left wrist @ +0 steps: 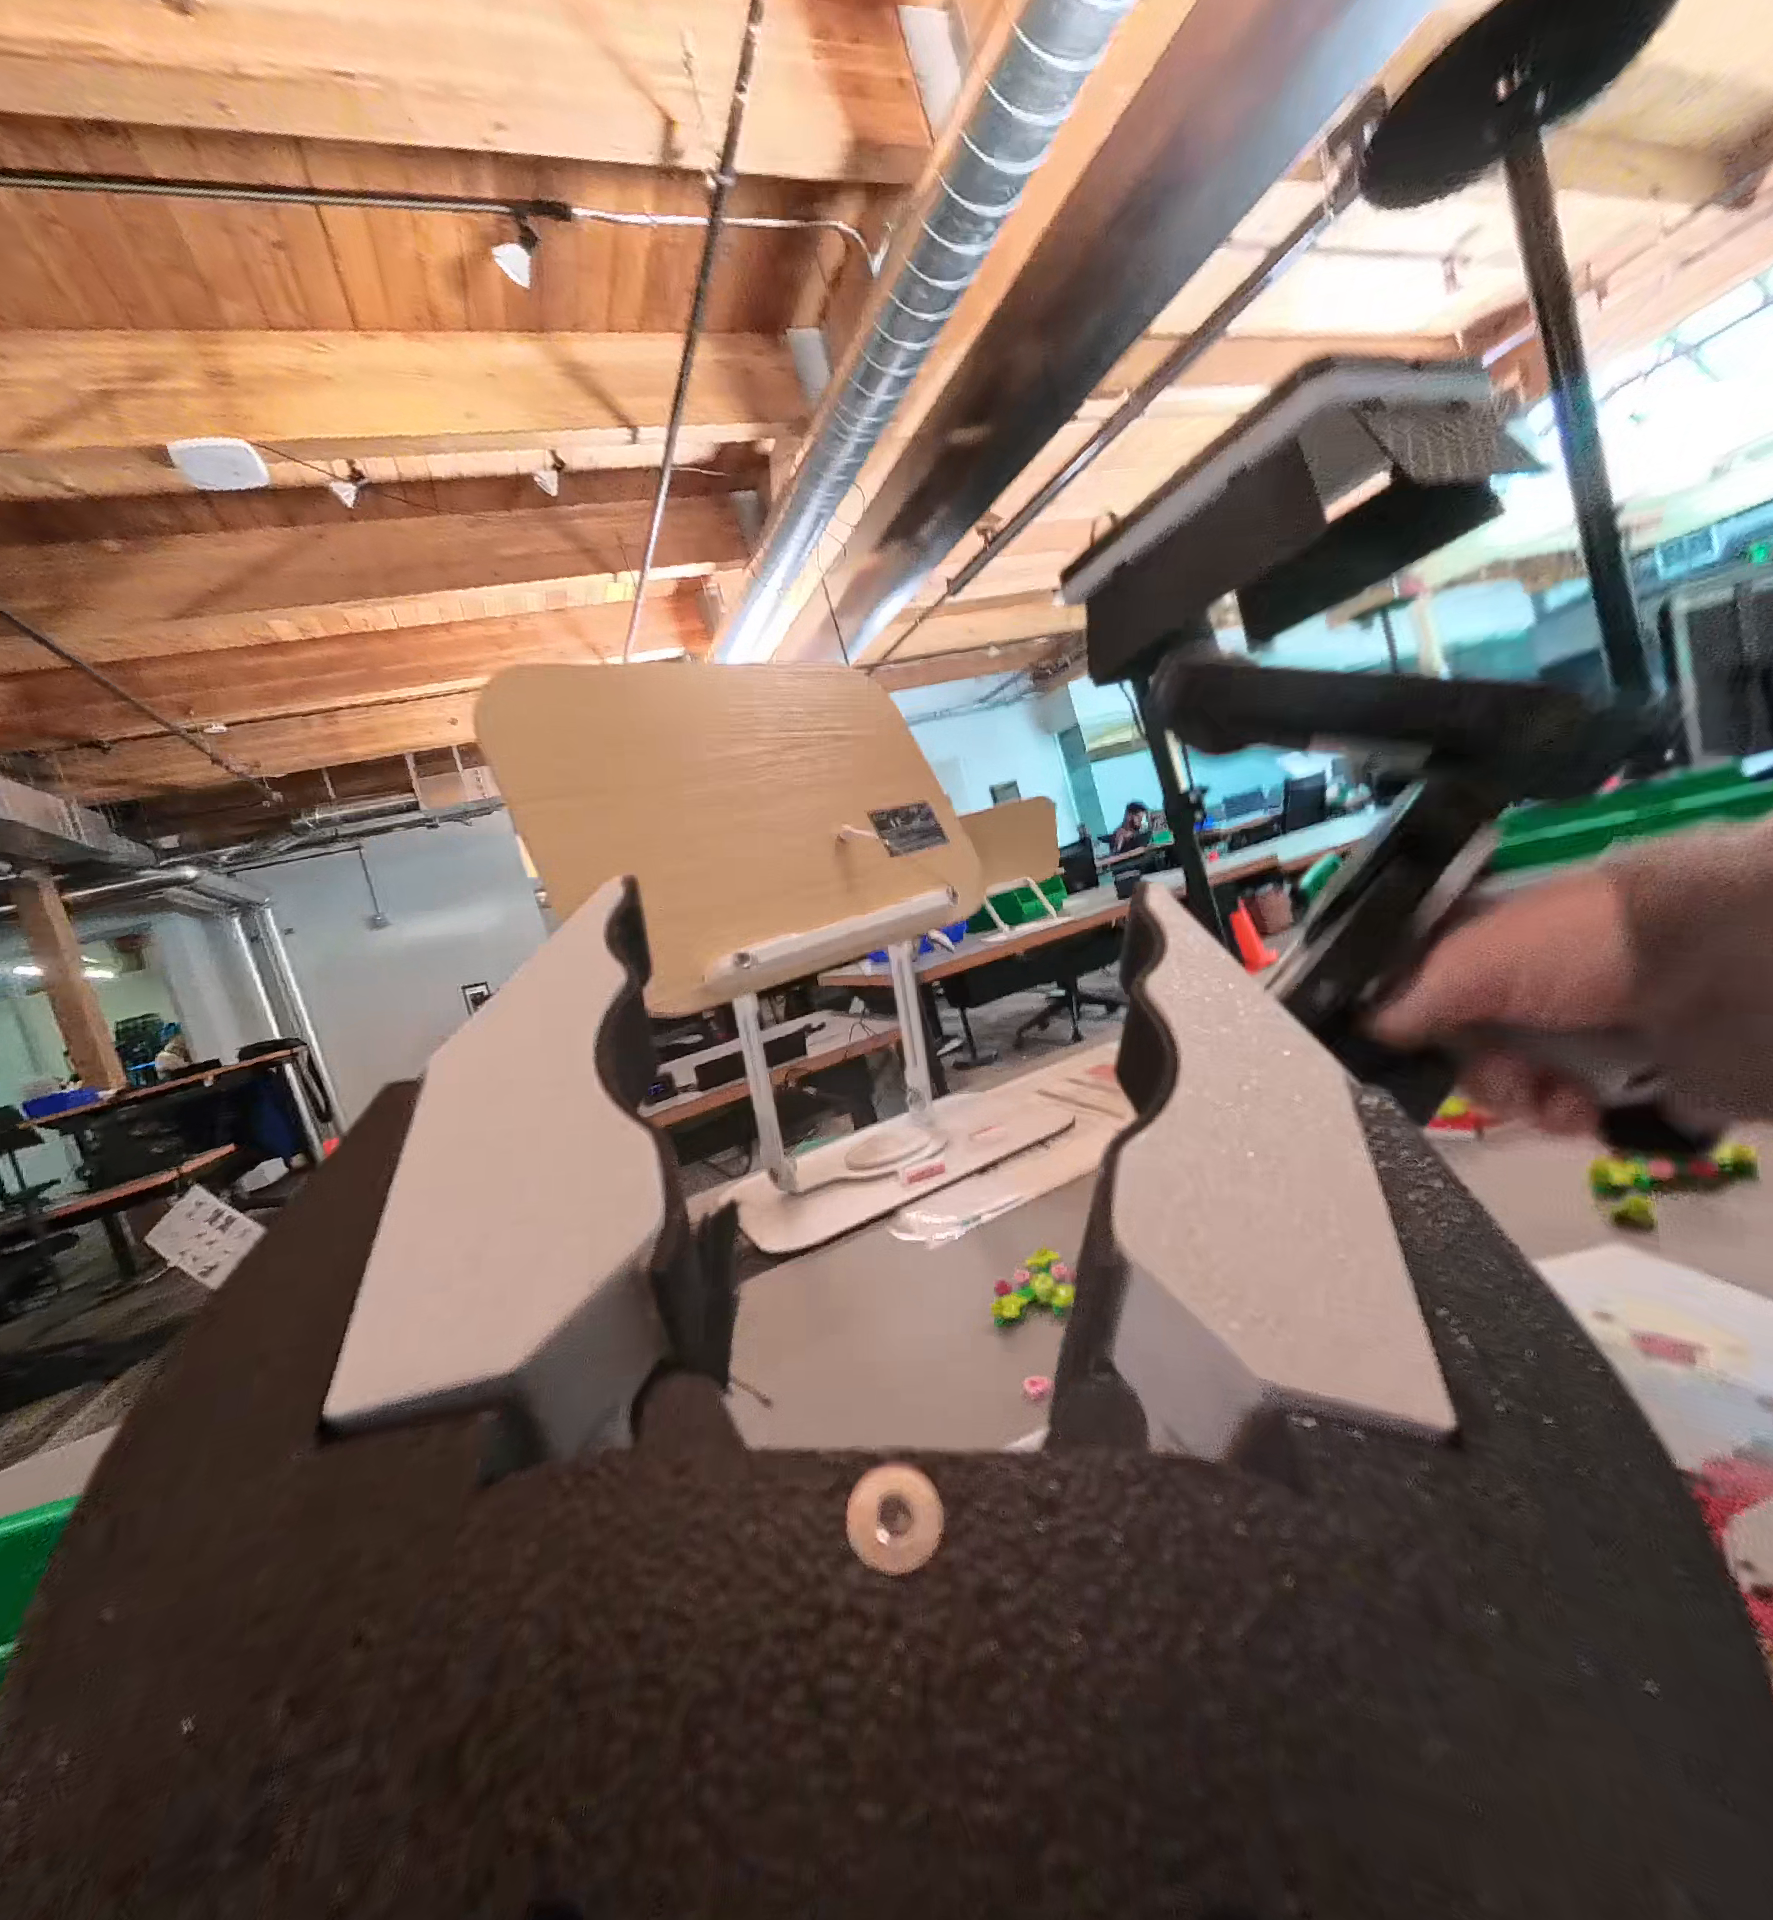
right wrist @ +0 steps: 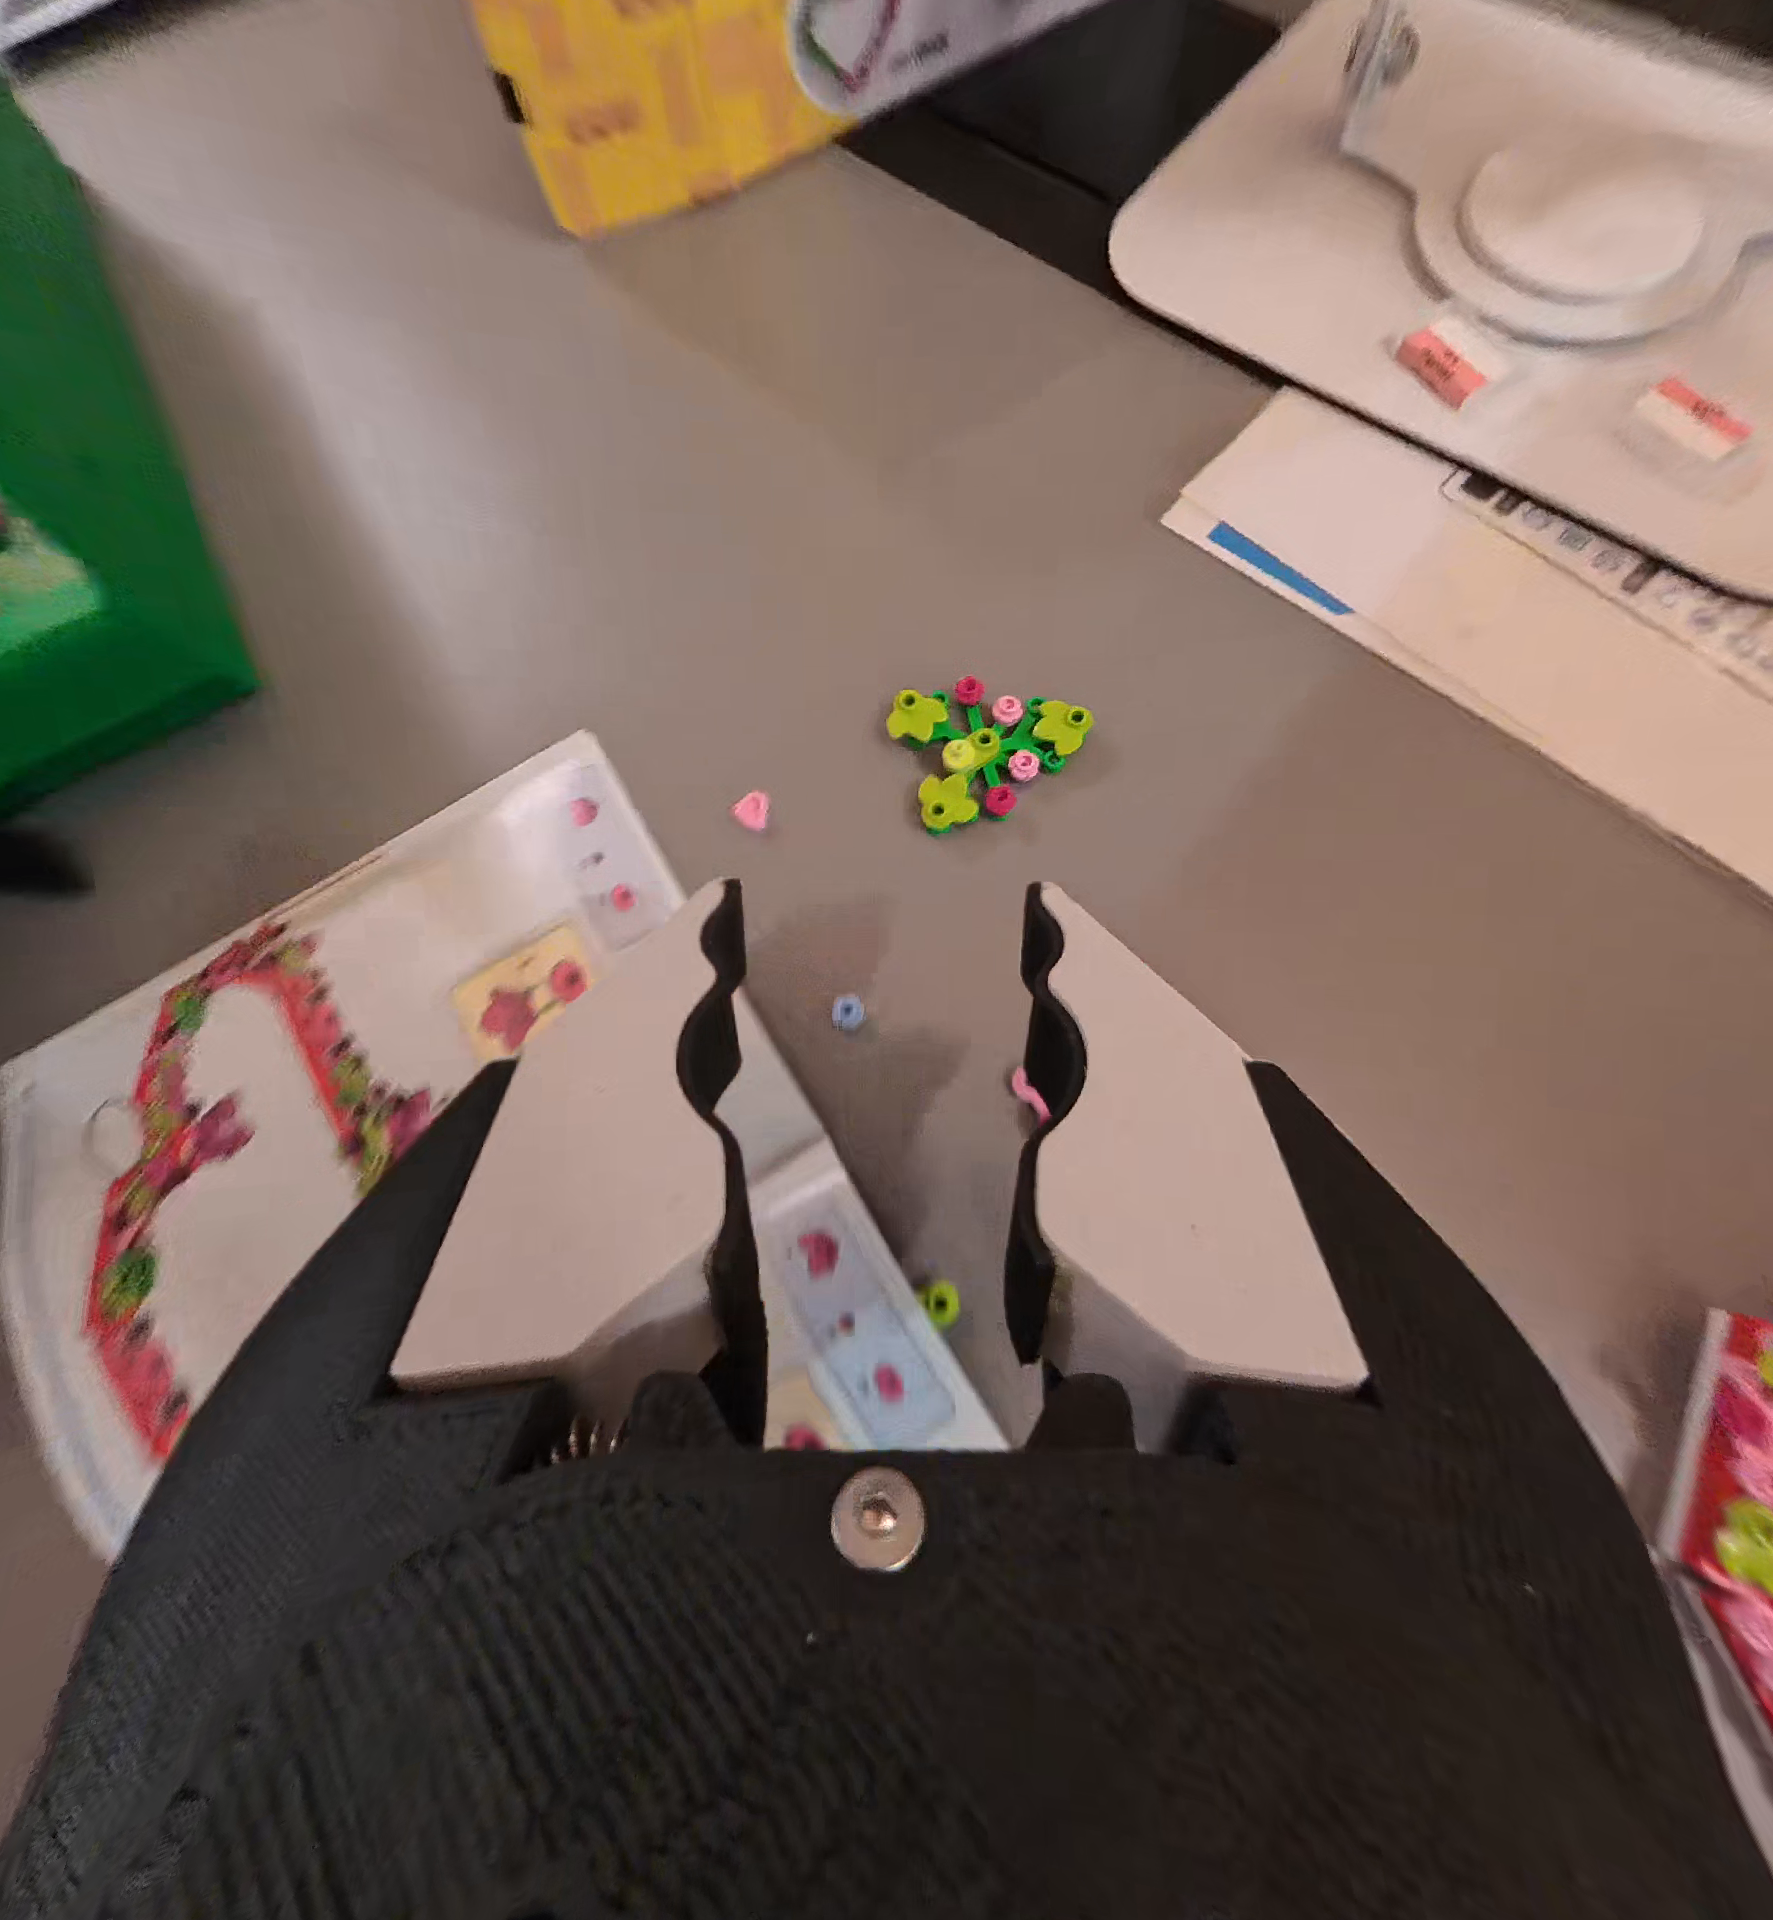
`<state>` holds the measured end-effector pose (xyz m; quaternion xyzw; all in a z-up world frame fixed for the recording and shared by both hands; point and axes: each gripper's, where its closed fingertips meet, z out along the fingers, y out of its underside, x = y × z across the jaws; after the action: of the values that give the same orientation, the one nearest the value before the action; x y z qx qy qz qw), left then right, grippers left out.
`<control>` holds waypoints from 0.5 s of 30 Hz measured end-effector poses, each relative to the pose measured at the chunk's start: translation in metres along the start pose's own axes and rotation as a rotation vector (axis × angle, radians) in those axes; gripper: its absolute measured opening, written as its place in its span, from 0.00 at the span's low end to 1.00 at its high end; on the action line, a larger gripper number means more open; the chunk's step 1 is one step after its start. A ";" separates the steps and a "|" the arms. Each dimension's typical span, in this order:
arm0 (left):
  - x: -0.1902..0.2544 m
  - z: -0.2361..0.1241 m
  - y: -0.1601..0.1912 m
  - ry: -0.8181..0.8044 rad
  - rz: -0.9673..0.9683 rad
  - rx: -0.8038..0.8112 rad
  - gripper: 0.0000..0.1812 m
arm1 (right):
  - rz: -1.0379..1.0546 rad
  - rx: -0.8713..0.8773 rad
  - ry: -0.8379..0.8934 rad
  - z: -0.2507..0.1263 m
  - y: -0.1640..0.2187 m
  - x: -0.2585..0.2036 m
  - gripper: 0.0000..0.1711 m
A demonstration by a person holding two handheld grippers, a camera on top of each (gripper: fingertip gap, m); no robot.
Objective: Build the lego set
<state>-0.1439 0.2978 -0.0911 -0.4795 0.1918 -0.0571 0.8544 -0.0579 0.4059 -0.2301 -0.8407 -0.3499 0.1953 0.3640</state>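
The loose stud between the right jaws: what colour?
Pale blue stud; the right wrist view shows it best.

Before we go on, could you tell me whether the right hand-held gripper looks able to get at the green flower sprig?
Probably yes: the right hand-held gripper is open, empty, and bare table separates it from the flower sprig.

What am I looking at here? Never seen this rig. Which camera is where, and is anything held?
Two hand-held grippers, each with a camera looking along its fingers. The left gripper is tilted up toward the ceiling and a book stand; a person's hand works the other tool at the right. The right gripper points down at the grey table. On it lie a small green flower sprig, loose pink piece, instruction booklet and green bin. Both grippers are open and empty.
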 end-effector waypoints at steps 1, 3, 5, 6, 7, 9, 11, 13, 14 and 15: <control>-0.004 -0.002 -0.005 -0.009 -0.016 0.021 0.49 | 0.019 -0.022 0.013 0.013 0.001 0.002 0.31; -0.010 -0.004 -0.009 -0.026 -0.012 0.036 0.49 | 0.046 -0.048 0.029 0.033 0.004 0.002 0.33; -0.011 -0.004 -0.007 -0.032 -0.016 0.029 0.48 | 0.044 -0.056 0.074 0.048 0.004 0.006 0.35; -0.011 -0.004 -0.006 -0.030 -0.023 0.027 0.48 | 0.044 -0.058 0.095 0.054 0.004 0.008 0.35; -0.011 -0.004 -0.005 -0.030 -0.027 0.024 0.48 | 0.046 -0.058 0.116 0.058 0.004 0.010 0.35; -0.012 -0.003 -0.003 -0.032 -0.035 0.017 0.47 | 0.044 -0.049 0.165 0.066 0.003 0.018 0.35; -0.014 -0.003 -0.002 -0.034 -0.051 0.016 0.47 | 0.065 -0.036 0.186 0.069 0.000 0.024 0.33; -0.015 -0.003 -0.001 -0.037 -0.051 0.012 0.47 | 0.061 -0.040 0.185 0.070 -0.001 0.027 0.25; -0.016 -0.003 -0.001 -0.038 -0.052 0.011 0.47 | 0.050 -0.042 0.176 0.070 -0.002 0.028 0.17; -0.017 -0.003 0.000 -0.041 -0.058 0.008 0.47 | 0.038 -0.044 0.166 0.070 -0.002 0.028 0.17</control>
<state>-0.1602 0.3001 -0.0878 -0.4824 0.1601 -0.0729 0.8581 -0.0807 0.4606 -0.2766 -0.8685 -0.3065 0.1239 0.3694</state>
